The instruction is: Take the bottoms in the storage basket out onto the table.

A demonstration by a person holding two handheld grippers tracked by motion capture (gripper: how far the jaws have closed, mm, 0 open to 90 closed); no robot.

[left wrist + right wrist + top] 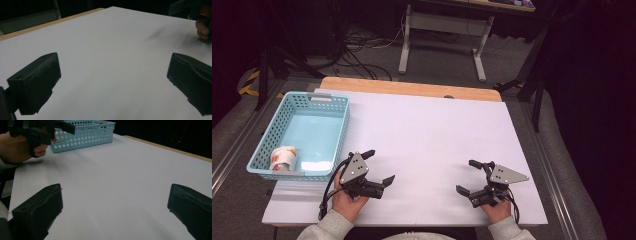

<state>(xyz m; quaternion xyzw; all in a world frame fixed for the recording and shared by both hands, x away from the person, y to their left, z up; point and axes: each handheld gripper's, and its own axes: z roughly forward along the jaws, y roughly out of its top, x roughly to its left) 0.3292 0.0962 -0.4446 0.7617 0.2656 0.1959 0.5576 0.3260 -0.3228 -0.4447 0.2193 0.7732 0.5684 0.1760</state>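
Note:
My left gripper (378,166) rests near the table's front edge at the left, open, with nothing between its jaws. Its own view looks along the two black jaws at bare white board (112,62). At the front right my right gripper (468,176) is likewise open and holds nothing, and its jaws stand wide apart in its own view. A light blue perforated basket (339,131) stands at the table's left edge. Inside it, in the near corner, lies a small white packet with orange print (283,158). In the right gripper view the basket (85,137) shows behind the other hand (17,147).
The white board (432,135) covers a wooden table whose far edge (412,88) shows beyond it. Behind the table are a desk frame (442,35) and cables on the floor (357,50). Dark space lies to the right of the table.

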